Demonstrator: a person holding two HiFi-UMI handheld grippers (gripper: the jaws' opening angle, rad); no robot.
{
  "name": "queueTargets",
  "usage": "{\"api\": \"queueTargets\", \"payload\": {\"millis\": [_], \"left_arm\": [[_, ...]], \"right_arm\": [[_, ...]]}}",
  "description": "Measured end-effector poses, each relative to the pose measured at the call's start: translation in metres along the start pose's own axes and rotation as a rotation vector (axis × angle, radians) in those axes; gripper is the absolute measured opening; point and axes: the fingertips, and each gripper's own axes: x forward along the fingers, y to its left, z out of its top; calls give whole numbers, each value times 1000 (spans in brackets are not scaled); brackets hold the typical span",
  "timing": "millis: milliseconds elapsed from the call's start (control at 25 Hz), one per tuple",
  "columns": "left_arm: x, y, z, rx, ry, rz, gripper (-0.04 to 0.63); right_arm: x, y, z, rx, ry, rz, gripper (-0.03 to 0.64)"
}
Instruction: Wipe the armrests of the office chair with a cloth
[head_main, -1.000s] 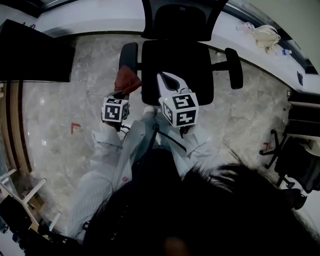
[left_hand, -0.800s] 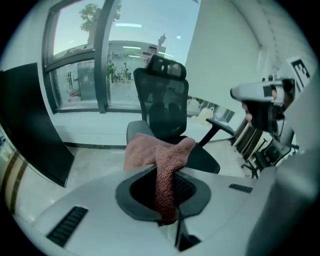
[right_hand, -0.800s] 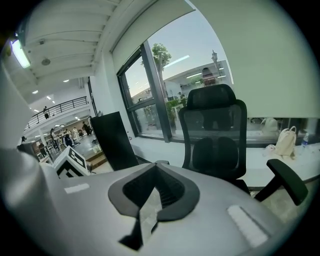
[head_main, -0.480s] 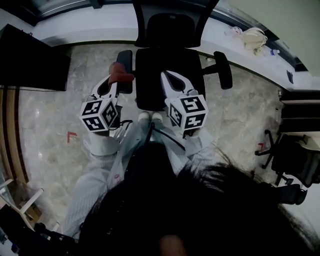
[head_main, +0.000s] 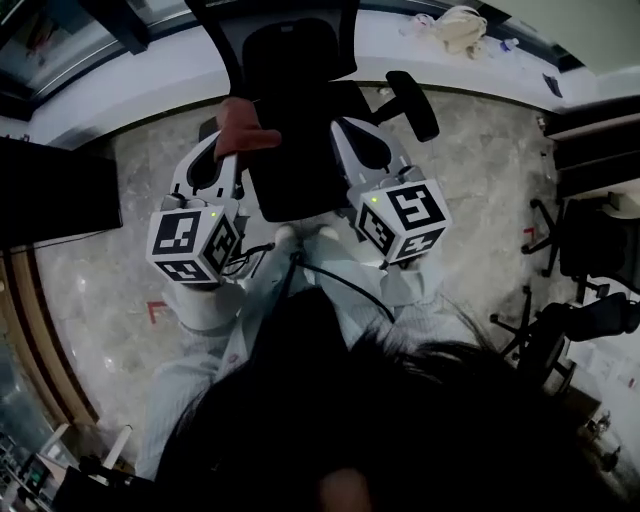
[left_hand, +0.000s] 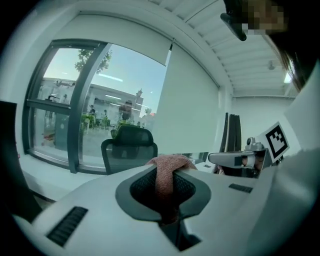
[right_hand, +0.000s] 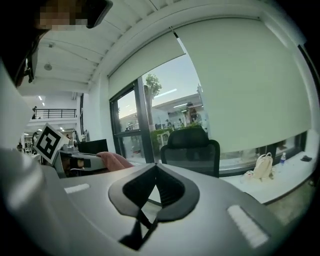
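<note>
Two grippers hang over the office chair (head_main: 300, 185). We have the left gripper (head_main: 226, 155) clamped on the reddish cloth (left_hand: 165, 175): a fold runs down between its jaws and the rest bunches over their tips. From the head view, the cloth sits above the seat's left edge; we cannot tell whether it touches the chair. Our right gripper (right_hand: 156, 172) has its jaws pressed together on nothing, above the seat's right edge and apart from the right armrest (head_main: 412, 105).

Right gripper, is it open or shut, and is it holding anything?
Shut and empty: the right gripper's jaws meet with nothing between them. The cloth sits in the left gripper.
</note>
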Motion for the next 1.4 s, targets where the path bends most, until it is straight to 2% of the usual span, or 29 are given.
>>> {"api": "queueTargets", "payload": {"millis": [200, 320, 480, 680, 1000, 1200, 1320, 1400], "left_arm": [[28, -36, 2, 26, -5, -57, 29], [48, -50, 2, 66, 4, -51, 29], [84, -81, 1, 80, -2, -19, 29], [134, -147, -4, 44, -16, 63, 29], [202, -276, -7, -22, -59, 215, 29], [231, -330, -9, -13, -44, 230, 29], [244, -345, -6, 8, -25, 223, 29], [255, -354, -8, 18, -2, 202, 29]], "right_arm": [[-21, -38, -11, 10, -7, -43, 2], [-26, -65, -17, 19, -11, -46, 2], [-33, -112, -16, 17, -22, -19, 2], [-55, -188, -9, -24, -6, 66, 2], [-121, -313, 12, -107, 37, 229, 2], [-148, -364, 15, -102, 29, 269, 2], [-153, -369, 18, -105, 18, 310, 2], [-157, -364, 20, -150, 3, 357, 2]]}}
